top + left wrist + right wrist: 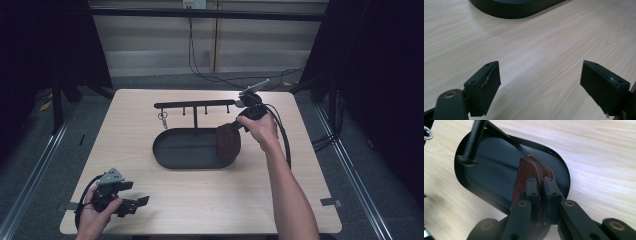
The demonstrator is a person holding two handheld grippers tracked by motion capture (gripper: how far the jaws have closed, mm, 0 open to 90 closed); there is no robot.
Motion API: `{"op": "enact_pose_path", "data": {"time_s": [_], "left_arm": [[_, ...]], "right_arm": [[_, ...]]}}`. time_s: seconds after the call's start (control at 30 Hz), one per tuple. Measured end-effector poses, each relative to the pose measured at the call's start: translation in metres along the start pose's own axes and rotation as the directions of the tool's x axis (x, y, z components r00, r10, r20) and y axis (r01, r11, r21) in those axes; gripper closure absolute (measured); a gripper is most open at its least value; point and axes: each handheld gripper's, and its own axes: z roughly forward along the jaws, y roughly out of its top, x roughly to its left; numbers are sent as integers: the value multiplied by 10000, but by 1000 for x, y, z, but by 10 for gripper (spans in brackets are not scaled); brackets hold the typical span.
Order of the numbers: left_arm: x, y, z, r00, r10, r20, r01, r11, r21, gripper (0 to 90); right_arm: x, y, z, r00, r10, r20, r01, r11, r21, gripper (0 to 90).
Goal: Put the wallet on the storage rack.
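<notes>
A dark red-brown zippered pouch (228,141) hangs over the right end of the black oval tray (170,150), with my right gripper (239,124) shut on its zipper edge. In the right gripper view the two jaws pinch the pouch (524,173) along the zipper, above the tray (486,177). A black hook rail (195,105) on a post rises from the tray's back, and a small metal key ring (163,118) hangs from its left hook. My left gripper (141,204) rests open near the table's front left corner. Nothing lies between its pads (489,85).
The light wooden table (200,200) carries the tray at its middle. Cables (200,65) run across the floor behind the table. Dark curtains stand on both sides. A person's right forearm (290,190) crosses the table's right half.
</notes>
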Motion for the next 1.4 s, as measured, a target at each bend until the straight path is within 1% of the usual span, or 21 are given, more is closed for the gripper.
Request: {"op": "enact_pose_path", "data": {"time_s": [0.03, 0.13, 0.2, 0.27, 0.37, 0.47, 0.5, 0.57, 0.6, 0.67, 0.7, 0.8, 0.9, 0.93, 1.0, 1.03, 1.1, 1.13, 1.33, 1.37, 1.4], "left_arm": [[0, 0, 0, 10000, -9, 6, 9, 10000, -4, 164], [0, 0, 0, 10000, -8, 1, 8, 10000, -14, 164], [1, -1, -1, 10000, 33, -26, -33, 10000, 9, 164], [1, 0, 0, 10000, -6, -12, 6, 10000, -3, 164], [1, 0, 0, 10000, 15, -9, -15, 10000, 36, 164], [1, 0, 0, 10000, 15, -11, -15, 10000, 34, 164], [1, 0, 0, 10000, 10, -16, -10, 10000, 33, 164], [1, -1, 0, 10000, 25, -2, -25, 10000, 8, 164], [1, -1, -1, 10000, 12, -21, -12, 10000, -10, 163], [1, -1, -1, 10000, 17, -8, -17, 10000, 4, 164], [1, -1, -1, 10000, -9, -10, 9, 10000, -11, 164], [1, 0, 0, 10000, -15, -18, 15, 10000, -18, 164], [1, 0, -1, 10000, -25, 57, 25, 10000, -72, 164], [1, 0, -1, 10000, -22, 36, 22, 10000, -84, 164], [1, 0, -1, 10000, -43, 59, 43, 10000, -68, 164], [1, 0, -1, 10000, -19, 57, 20, 10000, -64, 164], [1, 0, -1, 9999, 21, 109, -20, 10000, -60, 164], [1, 0, -1, 9999, 68, 103, -68, 10000, -31, 163], [2, 0, -2, 10000, 51, 63, -50, 9999, -103, 164], [1, 0, -2, 10000, 44, 53, -43, 9999, -107, 164], [1, 0, -2, 10000, 67, 49, -66, 9999, -95, 164]], "right_arm": [[0, 0, 2, 10000, 71, 35, -71, 9999, -131, 844], [-1, -2, 8, 9999, 99, -39, -100, 9995, -286, 845], [-3, -3, 12, 9997, 158, -184, -164, 9993, -327, 845], [-5, -4, 15, 9997, 154, -185, -161, 9992, -365, 845], [-7, -6, 17, 9996, 212, -204, -226, 9971, -721, 845], [-8, -7, 21, 9993, 211, -321, -238, 9959, -870, 846], [-9, -7, 23, 9990, 274, -360, -304, 9960, -841, 846], [-10, -8, 25, 9982, 418, -428, -458, 9942, -976, 845], [-12, -8, 28, 9971, 567, -506, -612, 9940, -908, 845], [-15, -10, 32, 9969, 662, -431, -699, 9934, -912, 845], [-15, -10, 33, 9953, 804, -541, -848, 9926, -865, 845], [-18, -12, 37, 9944, 820, -660, -884, 9910, -1009, 844], [-19, -14, 41, 9931, 959, -682, -1021, 9902, -952, 839], [-20, -15, 44, 9939, 849, -707, -915, 9911, -963, 836], [-21, -16, 49, 9933, 897, -730, -967, 9903, -995, 833], [-22, -17, 52, 9919, 963, -828, -1044, 9895, -996, 830], [-22, -18, 55, 9911, 1024, -848, -1118, 9871, -1147, 829], [-22, -19, 58, 9906, 1017, -920, -1116, 9876, -1105, 826], [-22, -23, 67, 9923, 969, -772, -1053, 9881, -1122, 806], [-22, -24, 68, 9933, 930, -681, -1008, 9875, -1212, 803], [-23, -25, 69, 9927, 989, -690, -1070, 9864, -1250, 800]]}}
